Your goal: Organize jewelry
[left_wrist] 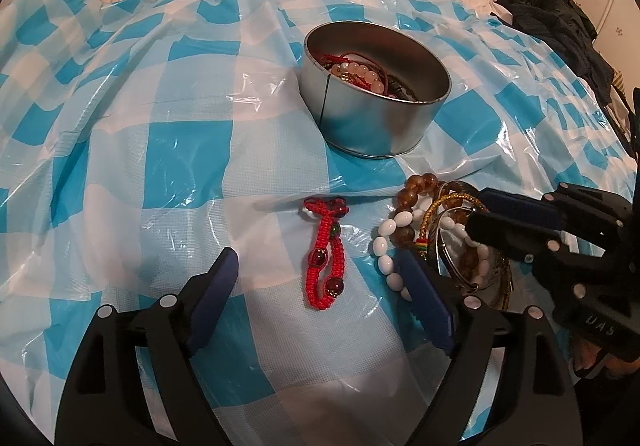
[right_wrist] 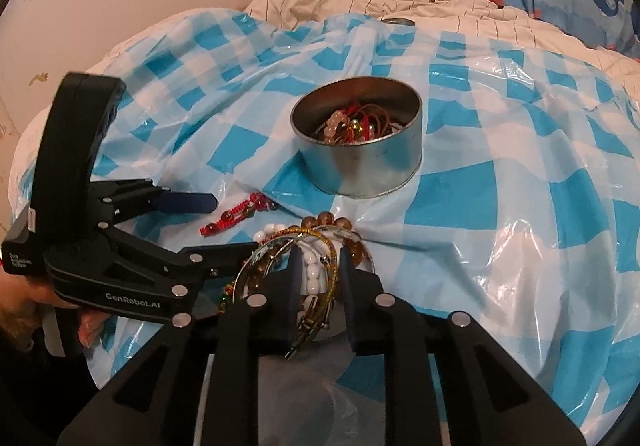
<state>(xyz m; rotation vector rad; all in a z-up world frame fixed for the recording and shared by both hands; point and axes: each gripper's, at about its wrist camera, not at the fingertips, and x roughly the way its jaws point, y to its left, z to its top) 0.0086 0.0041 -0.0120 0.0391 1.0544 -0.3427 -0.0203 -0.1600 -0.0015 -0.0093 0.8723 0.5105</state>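
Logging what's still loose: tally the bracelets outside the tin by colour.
Red braided bracelet: 1
White bead bracelet: 1
Brown bead bracelet: 1
Gold bangle: 1
Silver bangle: 1
Total: 5, as far as the tangle shows.

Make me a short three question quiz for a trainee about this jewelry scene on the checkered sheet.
1. True or false: the round metal tin already has jewelry inside.
2. Which gripper straddles the red braided bracelet? A left B right
3. Fill in: the right gripper is closing around the ____ of bracelets.

Key: 1 true. 2 A, the left gripper is wide open, the bracelet lying between its fingers. 3 pile; whether it grips yet is unclear.
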